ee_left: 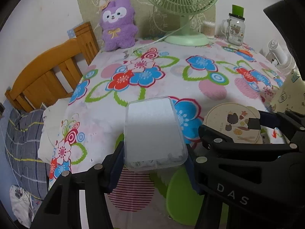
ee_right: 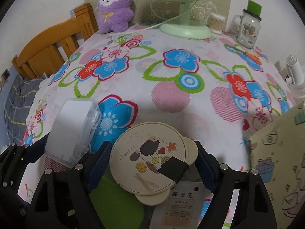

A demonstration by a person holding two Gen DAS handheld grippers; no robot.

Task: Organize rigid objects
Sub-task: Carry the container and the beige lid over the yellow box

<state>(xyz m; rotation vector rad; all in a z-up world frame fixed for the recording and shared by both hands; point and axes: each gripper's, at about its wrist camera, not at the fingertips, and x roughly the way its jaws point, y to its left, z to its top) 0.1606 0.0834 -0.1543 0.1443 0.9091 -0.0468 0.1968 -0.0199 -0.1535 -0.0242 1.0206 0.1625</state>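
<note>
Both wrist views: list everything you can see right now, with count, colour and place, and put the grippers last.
clear plastic box: 1, translucent white, near table edge, between the left gripper's fingers
round lidded container: 1, cream with hedgehog and leaf print, black tape patch, between the right gripper's fingers
tablecloth: 1, white with blue, red and pink flowers, covers table
plush toy: 1, purple, far left of table
desk fan: 1, pale green, far centre
cotton swab tub: 1, clear, beside fan base
glass mug jar: 1, clear, printed, far right
wooden headboard: 1, orange-brown, left of table
left gripper: 1, black, closed on the box
right gripper: 1, black, straddling the container; contact unclear
</note>
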